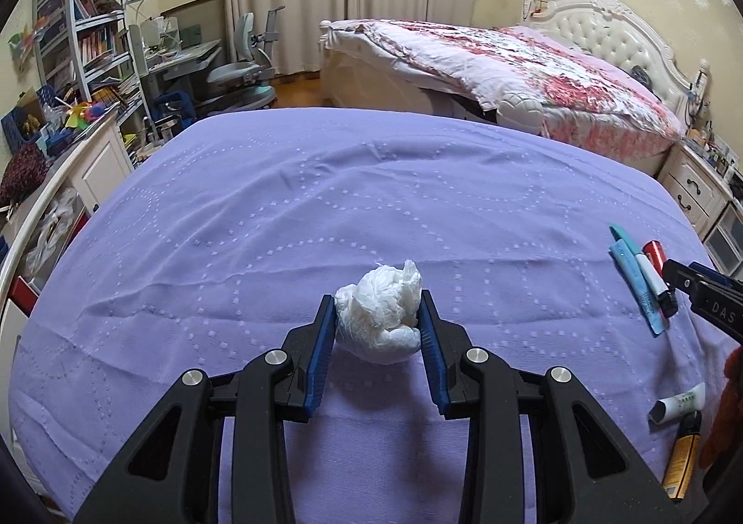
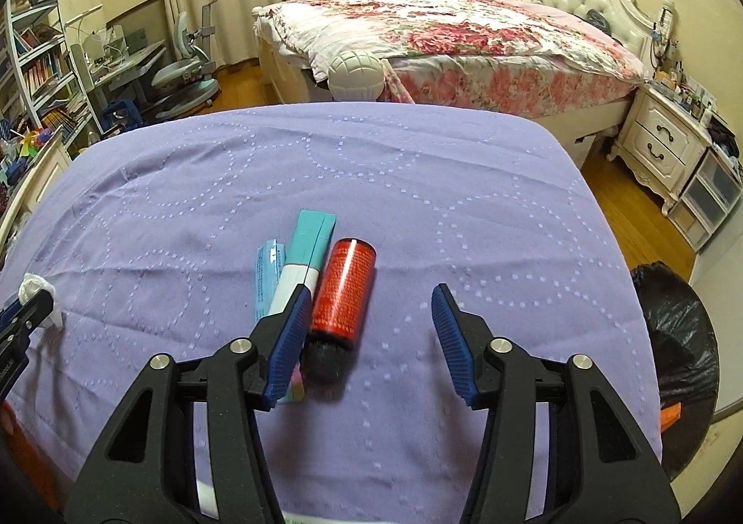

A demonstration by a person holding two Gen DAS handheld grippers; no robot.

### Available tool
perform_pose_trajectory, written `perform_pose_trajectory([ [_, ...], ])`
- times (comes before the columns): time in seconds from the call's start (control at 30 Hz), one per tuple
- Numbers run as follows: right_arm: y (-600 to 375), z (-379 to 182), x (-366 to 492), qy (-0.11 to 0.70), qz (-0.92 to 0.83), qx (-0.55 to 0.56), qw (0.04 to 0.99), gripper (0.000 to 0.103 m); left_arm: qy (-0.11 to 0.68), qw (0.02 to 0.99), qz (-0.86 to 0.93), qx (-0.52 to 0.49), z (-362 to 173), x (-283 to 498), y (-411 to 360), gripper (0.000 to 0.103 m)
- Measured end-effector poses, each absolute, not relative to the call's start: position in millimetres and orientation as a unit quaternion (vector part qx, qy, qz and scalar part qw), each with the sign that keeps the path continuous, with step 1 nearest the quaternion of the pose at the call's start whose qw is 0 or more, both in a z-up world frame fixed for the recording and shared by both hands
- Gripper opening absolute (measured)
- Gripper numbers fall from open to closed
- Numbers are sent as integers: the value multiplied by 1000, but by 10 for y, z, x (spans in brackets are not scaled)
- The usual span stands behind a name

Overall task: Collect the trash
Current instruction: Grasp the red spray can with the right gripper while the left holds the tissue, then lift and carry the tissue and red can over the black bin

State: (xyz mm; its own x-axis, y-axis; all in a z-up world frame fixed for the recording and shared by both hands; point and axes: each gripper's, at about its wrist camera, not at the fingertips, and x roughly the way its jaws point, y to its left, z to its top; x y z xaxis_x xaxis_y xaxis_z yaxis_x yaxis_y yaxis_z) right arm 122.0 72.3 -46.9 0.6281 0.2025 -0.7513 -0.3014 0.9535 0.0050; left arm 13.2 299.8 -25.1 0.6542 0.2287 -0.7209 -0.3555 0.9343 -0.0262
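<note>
On the purple worktop, your left hand-held gripper clamps the crumpled tissue; your right hand-held gripper gapes empty beside the red can. Tubes remain; nothing looks binned in the black bag.

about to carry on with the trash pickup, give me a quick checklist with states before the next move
1. Left tongs gripping the crumpled tissue: ok, both pads press on it.
2. Right tongs empty: ok, jaws apart, nothing pinched.
3. Red can centred between the right tongs: not ok, it lies against the left pad.
4. Teal tube clear of the can: not ok, it lies right alongside.
5. Black bin bag within view: ok, beside the purple cloth.
6. Bag mouth open: cannot tell.
</note>
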Motion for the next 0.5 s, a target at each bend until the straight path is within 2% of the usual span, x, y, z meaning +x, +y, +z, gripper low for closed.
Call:
perform_pose_trajectory([
  [0.1, 783, -523, 1296, 419, 142, -66, 894, 42, 384, 905, 161, -87, -277, 130, 3026, 36],
  [0.23, 818, -595, 1301, 433, 146, -72, 886, 25, 386, 905, 156, -88, -300, 113, 3028, 36],
  [0.5, 684, -609, 1183, 430, 147, -62, 888, 23, 381, 909, 147, -90, -280, 92, 2975, 36],
])
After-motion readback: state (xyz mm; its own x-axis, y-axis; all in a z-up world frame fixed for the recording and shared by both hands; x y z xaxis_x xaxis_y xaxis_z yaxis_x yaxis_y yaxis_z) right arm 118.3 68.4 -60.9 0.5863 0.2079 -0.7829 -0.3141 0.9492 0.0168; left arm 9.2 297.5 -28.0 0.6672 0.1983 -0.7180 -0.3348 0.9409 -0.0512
